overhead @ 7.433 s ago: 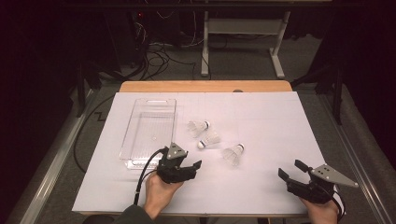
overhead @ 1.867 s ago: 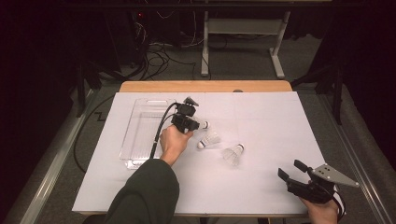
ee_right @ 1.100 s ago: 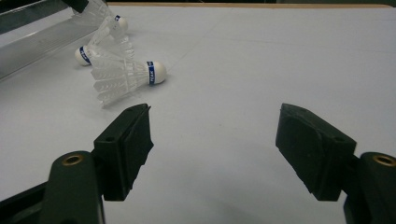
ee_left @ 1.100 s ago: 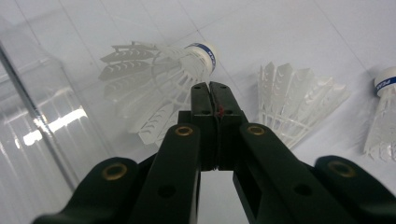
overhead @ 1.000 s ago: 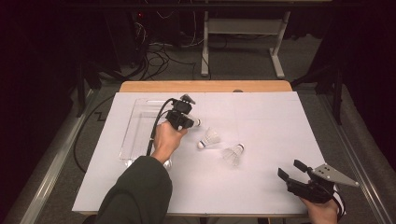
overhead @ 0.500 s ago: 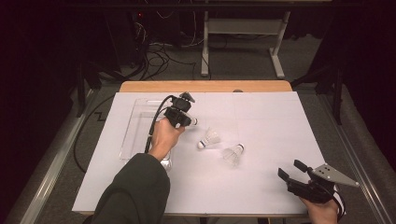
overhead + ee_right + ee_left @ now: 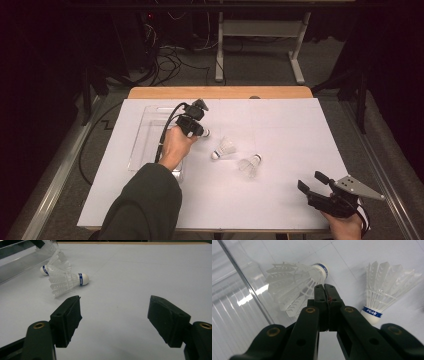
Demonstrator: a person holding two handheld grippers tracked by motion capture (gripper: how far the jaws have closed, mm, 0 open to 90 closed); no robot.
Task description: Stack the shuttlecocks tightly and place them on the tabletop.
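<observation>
Three white shuttlecocks with blue bands are on the white table sheet. My left gripper (image 7: 198, 131) (image 7: 324, 287) is shut, its jaws pinching the feather skirt of one shuttlecock (image 7: 204, 132) (image 7: 292, 287) right beside the clear tray's (image 7: 145, 135) wall (image 7: 244, 280). A second shuttlecock (image 7: 223, 148) (image 7: 384, 287) lies just to its right, and a third (image 7: 249, 164) (image 7: 66, 281) lies farther right. My right gripper (image 7: 311, 181) (image 7: 116, 306) rests open near the table's front right corner, with nothing between its jaws.
The clear tray (image 7: 20, 262) lies on the left half of the sheet. A cable (image 7: 165, 132) trails from the left gripper across it. The wooden table edge (image 7: 220, 92) runs along the back. Table legs and cables stand on the floor beyond.
Since the earliest frame my left hand has gone from the table's front up to the farthest shuttlecock. Over the last second it edged slightly left toward the tray. The right gripper has not moved.
</observation>
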